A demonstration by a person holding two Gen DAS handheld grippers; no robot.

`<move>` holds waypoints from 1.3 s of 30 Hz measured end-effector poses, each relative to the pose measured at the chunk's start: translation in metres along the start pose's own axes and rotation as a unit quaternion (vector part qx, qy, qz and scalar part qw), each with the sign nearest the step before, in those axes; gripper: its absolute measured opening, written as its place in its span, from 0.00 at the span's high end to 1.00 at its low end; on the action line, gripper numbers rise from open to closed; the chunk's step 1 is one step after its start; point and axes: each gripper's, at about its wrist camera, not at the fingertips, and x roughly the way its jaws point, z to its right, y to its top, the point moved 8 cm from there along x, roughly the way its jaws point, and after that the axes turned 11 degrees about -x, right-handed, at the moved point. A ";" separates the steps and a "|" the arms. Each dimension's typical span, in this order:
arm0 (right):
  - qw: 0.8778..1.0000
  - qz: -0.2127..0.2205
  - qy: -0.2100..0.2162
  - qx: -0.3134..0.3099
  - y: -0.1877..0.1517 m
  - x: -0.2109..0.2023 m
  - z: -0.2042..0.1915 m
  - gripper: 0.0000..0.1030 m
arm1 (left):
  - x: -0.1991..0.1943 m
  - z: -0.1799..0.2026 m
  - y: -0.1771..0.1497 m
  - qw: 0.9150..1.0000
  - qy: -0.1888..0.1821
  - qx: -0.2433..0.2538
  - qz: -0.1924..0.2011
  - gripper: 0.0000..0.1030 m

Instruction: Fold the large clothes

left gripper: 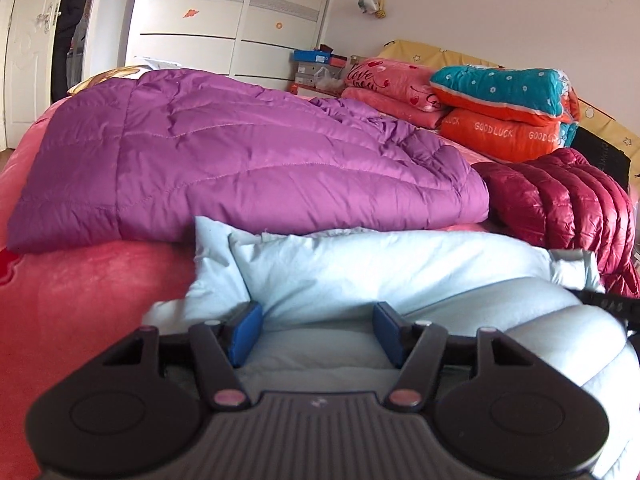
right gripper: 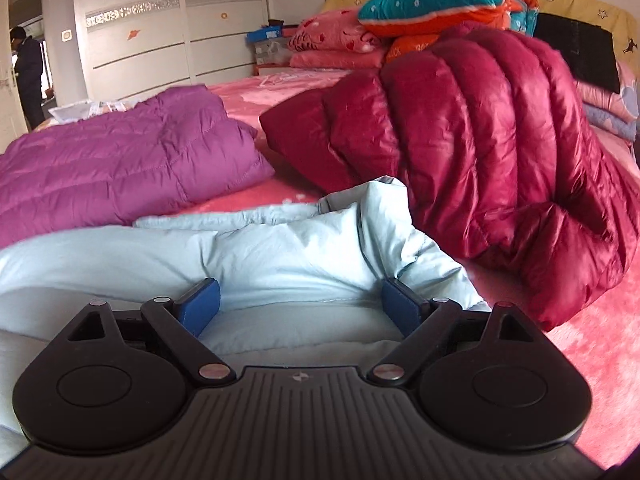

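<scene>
A pale blue padded jacket [left gripper: 360, 264] lies bunched at the near edge of the bed. In the left wrist view my left gripper [left gripper: 318, 330] has a thick fold of it between its blue pads [left gripper: 246, 332], which press into the fabric from both sides with the jaws wide. The right wrist view shows the same jacket [right gripper: 280, 256], and my right gripper [right gripper: 300, 304] holds another puffy fold in wide-set jaws, creases running out from the pads [right gripper: 200, 304]. Both grippers point down at the bed.
A purple quilted coat [left gripper: 240, 152] lies folded behind the jacket. A dark red down jacket [right gripper: 480, 152] sits heaped to the right. Folded blankets [left gripper: 500, 112] are stacked at the far end of the pink bedspread [left gripper: 80, 288]. A person [left gripper: 70, 20] stands in the doorway beside a white wardrobe [left gripper: 224, 28].
</scene>
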 end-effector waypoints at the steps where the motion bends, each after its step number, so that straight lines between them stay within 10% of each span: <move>1: 1.000 -0.003 0.001 -0.003 -0.002 0.003 0.000 0.00 | 0.002 0.001 -0.001 1.000 0.000 0.002 0.003 0.38; 39: 0.999 0.035 0.008 0.017 -0.010 -0.028 0.012 0.00 | -0.022 0.022 0.008 0.998 -0.025 0.030 0.051 0.20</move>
